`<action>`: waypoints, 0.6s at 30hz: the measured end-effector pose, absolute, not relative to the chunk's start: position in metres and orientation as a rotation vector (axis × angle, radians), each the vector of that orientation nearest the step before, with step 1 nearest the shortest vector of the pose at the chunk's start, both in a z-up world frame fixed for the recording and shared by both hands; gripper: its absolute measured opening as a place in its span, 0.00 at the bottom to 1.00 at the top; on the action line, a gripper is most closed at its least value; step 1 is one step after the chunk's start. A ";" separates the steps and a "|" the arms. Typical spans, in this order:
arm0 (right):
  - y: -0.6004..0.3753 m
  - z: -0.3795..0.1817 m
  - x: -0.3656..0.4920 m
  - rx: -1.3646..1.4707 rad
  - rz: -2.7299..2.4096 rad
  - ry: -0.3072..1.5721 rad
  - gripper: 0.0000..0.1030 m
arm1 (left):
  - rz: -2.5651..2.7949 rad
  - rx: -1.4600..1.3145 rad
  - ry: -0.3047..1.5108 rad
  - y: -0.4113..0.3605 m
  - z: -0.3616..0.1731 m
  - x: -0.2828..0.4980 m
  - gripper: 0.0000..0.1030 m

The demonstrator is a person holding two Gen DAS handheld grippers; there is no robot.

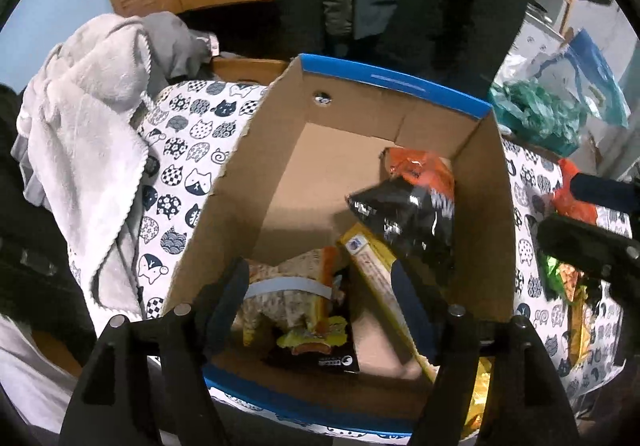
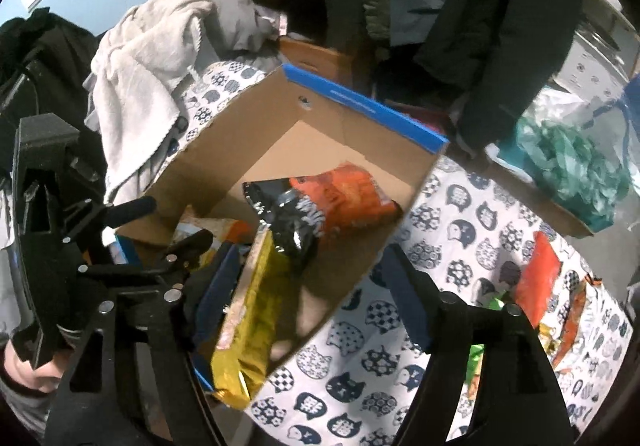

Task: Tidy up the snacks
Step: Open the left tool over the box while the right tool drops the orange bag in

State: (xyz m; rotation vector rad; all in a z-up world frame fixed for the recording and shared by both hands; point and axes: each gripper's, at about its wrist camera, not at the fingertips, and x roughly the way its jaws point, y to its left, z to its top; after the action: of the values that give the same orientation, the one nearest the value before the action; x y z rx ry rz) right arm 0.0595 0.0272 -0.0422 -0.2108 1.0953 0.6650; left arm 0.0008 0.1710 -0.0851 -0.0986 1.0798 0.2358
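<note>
A cardboard box [image 1: 224, 181] with a blue rim stands on the cat-print tablecloth. Inside lie an orange bag [image 1: 424, 165], a black bag [image 1: 404, 217], a long yellow pack [image 1: 376, 274] and a beige pack with a grey band [image 1: 280, 286] on a black packet [image 1: 320, 346]. My left gripper [image 1: 320, 302] is open over the box's near end, and the beige pack lies loose between its fingers. My right gripper [image 2: 310, 286] is open and straddles the box's right wall. The yellow pack [image 2: 252, 310] leans by its left finger [image 2: 216, 286], unpressed, with the black bag [image 2: 288, 221] and orange bag [image 2: 344, 197] beyond.
Loose snacks lie on the tablecloth [image 2: 460, 230] right of the box: a red pack [image 2: 536, 286], an orange one [image 2: 572, 318], a green one [image 2: 476, 358]. A grey towel heap [image 1: 88, 117] crowds the left. A box of green plastic [image 2: 568, 165] sits back right. Coats hang behind.
</note>
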 end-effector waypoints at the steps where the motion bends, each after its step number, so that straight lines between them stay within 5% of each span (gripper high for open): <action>1: 0.023 -0.041 0.059 -0.216 0.660 1.092 0.73 | 0.230 -0.077 1.082 0.166 -0.085 0.001 0.73; 18: -0.058 -0.039 0.037 -0.221 0.593 1.084 0.74 | 0.043 -0.025 1.074 0.095 -0.064 0.003 0.73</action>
State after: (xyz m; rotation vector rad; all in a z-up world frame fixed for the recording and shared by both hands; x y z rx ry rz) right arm 0.0373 -0.0585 -0.0386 -0.2212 1.0837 0.5929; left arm 0.0027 0.0955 -0.0638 -0.0251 1.0741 0.0429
